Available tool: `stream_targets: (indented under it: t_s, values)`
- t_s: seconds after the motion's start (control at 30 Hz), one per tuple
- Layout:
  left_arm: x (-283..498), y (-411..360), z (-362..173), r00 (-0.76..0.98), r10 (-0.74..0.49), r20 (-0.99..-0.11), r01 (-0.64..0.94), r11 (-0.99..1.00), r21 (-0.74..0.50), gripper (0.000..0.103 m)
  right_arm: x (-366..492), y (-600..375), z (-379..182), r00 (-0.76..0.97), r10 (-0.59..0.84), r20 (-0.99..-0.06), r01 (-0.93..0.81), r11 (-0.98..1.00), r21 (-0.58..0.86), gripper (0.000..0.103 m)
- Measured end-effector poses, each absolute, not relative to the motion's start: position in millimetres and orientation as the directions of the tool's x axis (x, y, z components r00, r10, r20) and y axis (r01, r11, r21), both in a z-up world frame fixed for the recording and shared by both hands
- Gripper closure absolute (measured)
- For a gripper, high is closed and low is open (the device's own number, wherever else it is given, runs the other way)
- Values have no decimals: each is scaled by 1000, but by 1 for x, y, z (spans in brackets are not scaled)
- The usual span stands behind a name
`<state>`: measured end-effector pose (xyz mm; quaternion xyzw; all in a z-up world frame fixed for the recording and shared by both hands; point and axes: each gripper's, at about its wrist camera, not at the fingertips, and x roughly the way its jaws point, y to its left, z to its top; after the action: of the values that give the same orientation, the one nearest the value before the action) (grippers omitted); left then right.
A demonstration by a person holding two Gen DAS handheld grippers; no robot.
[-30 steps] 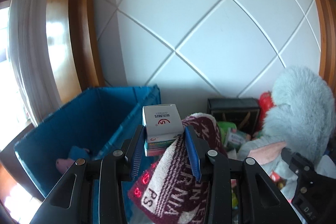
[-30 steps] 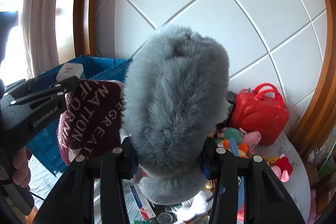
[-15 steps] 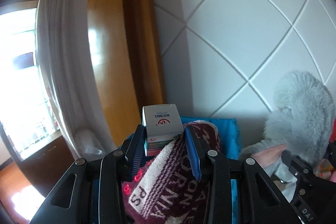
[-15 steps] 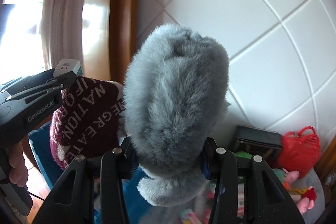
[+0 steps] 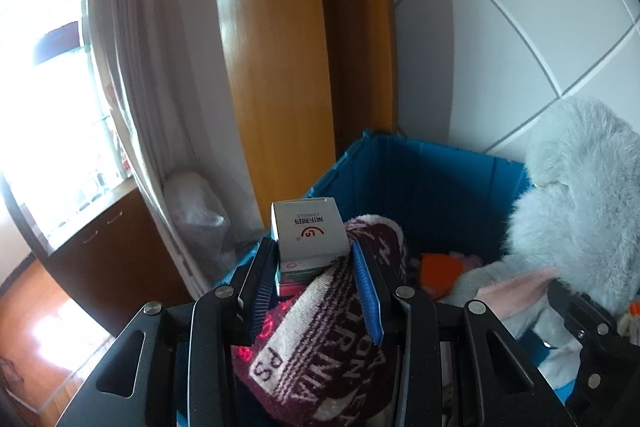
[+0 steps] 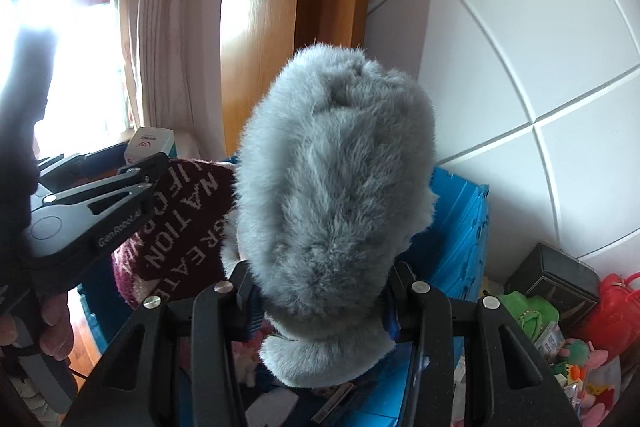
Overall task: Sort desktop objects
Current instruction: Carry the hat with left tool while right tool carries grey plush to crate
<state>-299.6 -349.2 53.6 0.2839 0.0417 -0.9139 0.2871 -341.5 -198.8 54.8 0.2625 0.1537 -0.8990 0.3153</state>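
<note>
My left gripper point(image 5: 314, 263) is shut on a small white box point(image 5: 308, 233) stacked on other small boxes, with a maroon knit cloth with white letters point(image 5: 320, 355) caught between the jaws too. It hangs over the blue crate point(image 5: 424, 187). My right gripper point(image 6: 320, 303) is shut on a grey fluffy plush point(image 6: 336, 211), held above the blue crate point(image 6: 460, 227). The plush also shows in the left wrist view point(image 5: 580, 211) at the right. The left gripper with the cloth point(image 6: 180, 219) and the white box point(image 6: 148, 145) shows left in the right wrist view.
A wooden door frame point(image 5: 272, 67) and a white curtain point(image 5: 132, 67) stand left of the crate, a white tiled wall point(image 6: 520, 47) behind. A black box point(image 6: 556, 279), a red toy bag point(image 6: 612, 311) and several small toys lie at the right. An orange toy point(image 5: 438, 271) lies inside the crate.
Both grippers have swung left with their loads, from facing the toy pile and wall to over the blue crate near the door frame. Both stay shut.
</note>
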Motion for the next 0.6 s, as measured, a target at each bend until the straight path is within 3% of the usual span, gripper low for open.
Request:
stream_targets:
  t_s: [0.33,0.6]
  values:
    - [-331,-345,15,-627,-431,-649,498,-862,91,65,-371,-203,20,-619,-392,-680,637,-758,-142,59]
    - [-341,-336,2,-605,-408,-684,471,-876,106,64,-381,-203,12,-612,-374,-697,636,-757,-152,59]
